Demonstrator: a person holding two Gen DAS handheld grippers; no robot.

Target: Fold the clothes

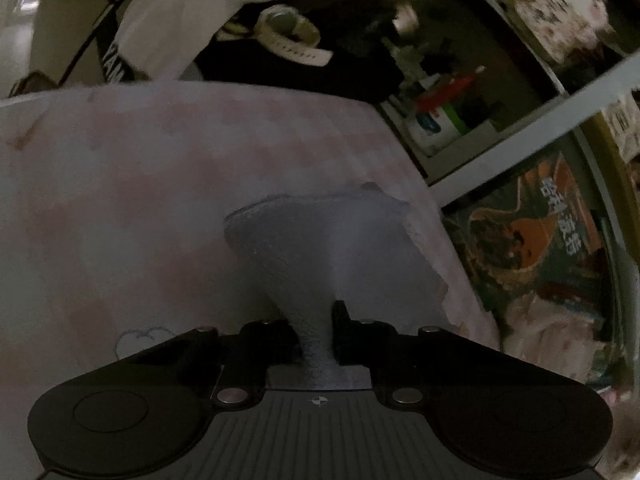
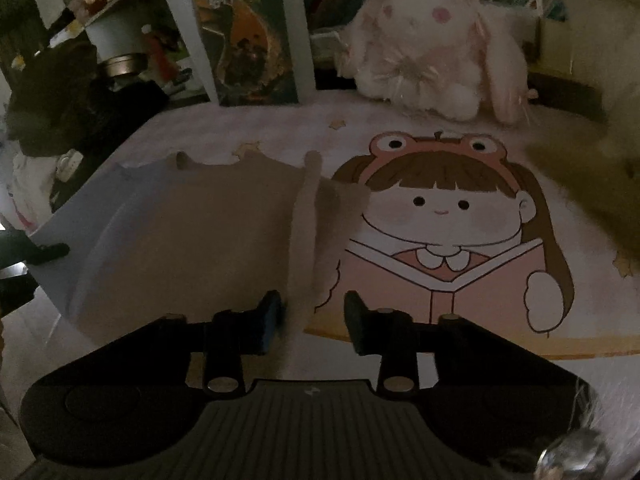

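A: Cloth first. The left gripper (image 1: 316,336) has its jaws pinched tight on a grey-blue fold of the garment (image 1: 320,248), which fans out ahead of the fingers over a pale pink mat (image 1: 120,200).

B: And the right gripper (image 2: 312,320)?

A: Jaws parted. A strip of the beige garment (image 2: 200,232) runs up between them, brushing the left finger, I think; the light is dim. The rest lies ahead and to the left.

B: Further out?

A: A cartoon girl print (image 2: 440,216) ahead to the right, a plush rabbit (image 2: 432,40) beyond it, shelves (image 2: 240,32) behind.
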